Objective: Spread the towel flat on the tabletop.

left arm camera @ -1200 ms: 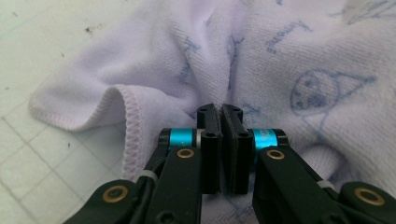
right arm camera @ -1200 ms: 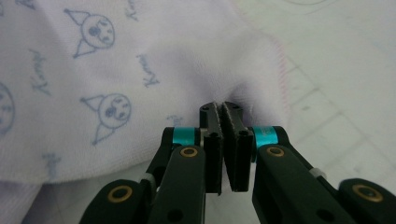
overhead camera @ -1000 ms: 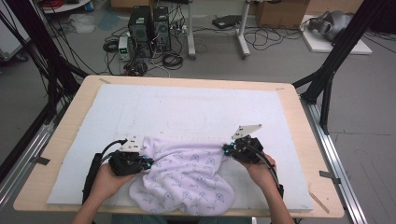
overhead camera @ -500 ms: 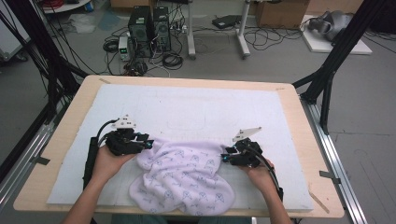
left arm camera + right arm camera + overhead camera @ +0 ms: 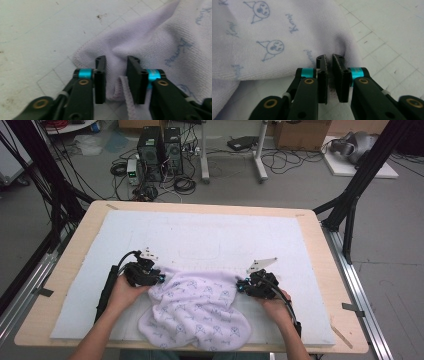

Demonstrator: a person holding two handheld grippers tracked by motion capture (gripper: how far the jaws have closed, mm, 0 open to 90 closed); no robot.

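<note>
We see a soft pale purple towel with little blue drawings (image 5: 197, 312) lying rumpled at the near edge of the worktop (image 5: 210, 235), on its white mat. Our left hand-held gripper (image 5: 116, 80) has just been closing; towel cloth sits in the gap between its jaws. Our right hand-held gripper (image 5: 329, 75) has just closed, nipping the towel's other corner.

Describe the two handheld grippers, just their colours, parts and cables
Both the left gripper and the right gripper are black, with flat black jaws, turquoise collars and brass-coloured screws at the joints. Each carries a pale three-cornered plate on top and trails a black cable along the forearm. The person's forearms show no sleeves.
</note>
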